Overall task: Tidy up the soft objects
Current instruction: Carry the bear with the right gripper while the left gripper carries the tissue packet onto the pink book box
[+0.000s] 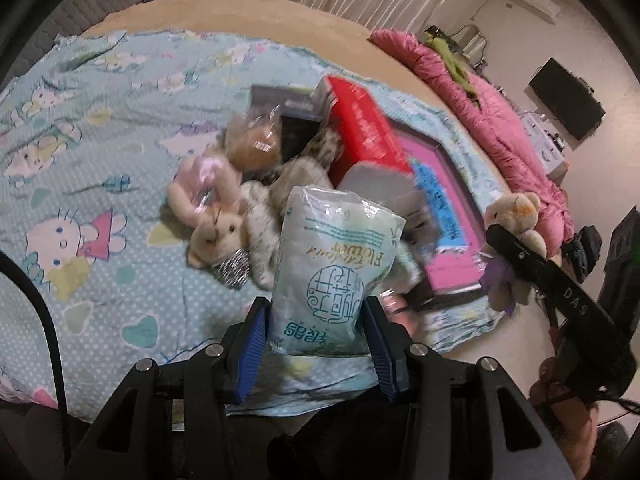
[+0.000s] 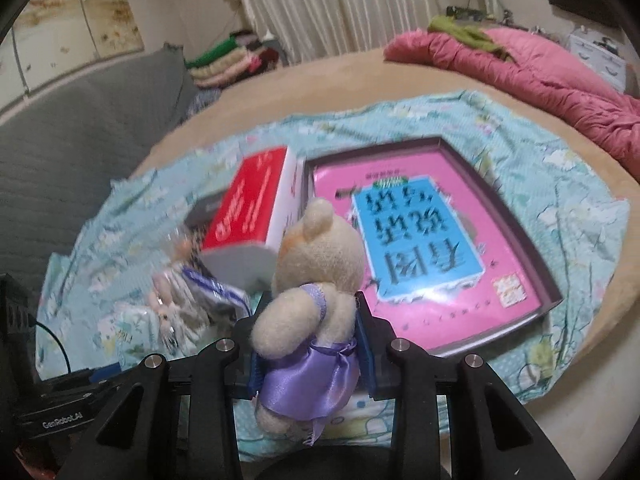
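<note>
A pale plastic tissue pack with teal lettering [image 1: 332, 276] is being gripped between the blue fingers of the left gripper [image 1: 316, 344], raised above the light blue cartoon-print blanket [image 1: 100, 168] on the bed. A cream plush bear in a purple satin dress [image 2: 316, 308] is being clamped by the right gripper [image 2: 308, 344]. Just beyond, a heap of plush toys [image 1: 224, 216] is lying beside a red and white box [image 2: 252, 204], with a pink picture book in a dark tray [image 2: 432, 248] alongside. Farther back, a pink quilt [image 2: 540, 76] is being left bunched.

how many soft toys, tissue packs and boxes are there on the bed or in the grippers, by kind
soft toys: 4, the bear in a purple dress held in the right gripper, plus three in the pile
tissue packs: 1, held in the left gripper
boxes: 2, red and pink
total: 7
</note>
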Available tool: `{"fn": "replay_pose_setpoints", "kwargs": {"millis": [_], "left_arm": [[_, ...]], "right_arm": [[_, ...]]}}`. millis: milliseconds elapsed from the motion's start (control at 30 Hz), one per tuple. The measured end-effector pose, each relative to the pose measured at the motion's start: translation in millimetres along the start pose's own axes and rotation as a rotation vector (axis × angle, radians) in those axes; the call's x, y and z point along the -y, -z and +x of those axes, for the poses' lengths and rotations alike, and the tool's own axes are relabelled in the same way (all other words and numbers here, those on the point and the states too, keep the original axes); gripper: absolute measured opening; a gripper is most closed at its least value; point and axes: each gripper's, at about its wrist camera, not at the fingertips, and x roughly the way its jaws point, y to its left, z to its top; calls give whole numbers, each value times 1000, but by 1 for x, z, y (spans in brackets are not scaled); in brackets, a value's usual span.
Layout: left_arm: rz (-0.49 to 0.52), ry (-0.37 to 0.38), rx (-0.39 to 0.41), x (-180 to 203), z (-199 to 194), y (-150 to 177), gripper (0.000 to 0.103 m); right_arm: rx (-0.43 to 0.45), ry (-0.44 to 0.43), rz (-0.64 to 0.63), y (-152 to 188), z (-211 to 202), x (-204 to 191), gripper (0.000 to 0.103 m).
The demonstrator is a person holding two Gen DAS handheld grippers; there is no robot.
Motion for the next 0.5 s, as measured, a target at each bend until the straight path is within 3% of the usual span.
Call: {"fn": "replay_pose_setpoints", "kwargs": {"millis": [200,500], "left_arm": [[27,31,24,25,-12,-17,48],[131,49,38,92,-2,-45,48]], "right_arm": [[73,-5,27,-9,-20,11,38],[134,0,104,-15,-36,42,38]]}}
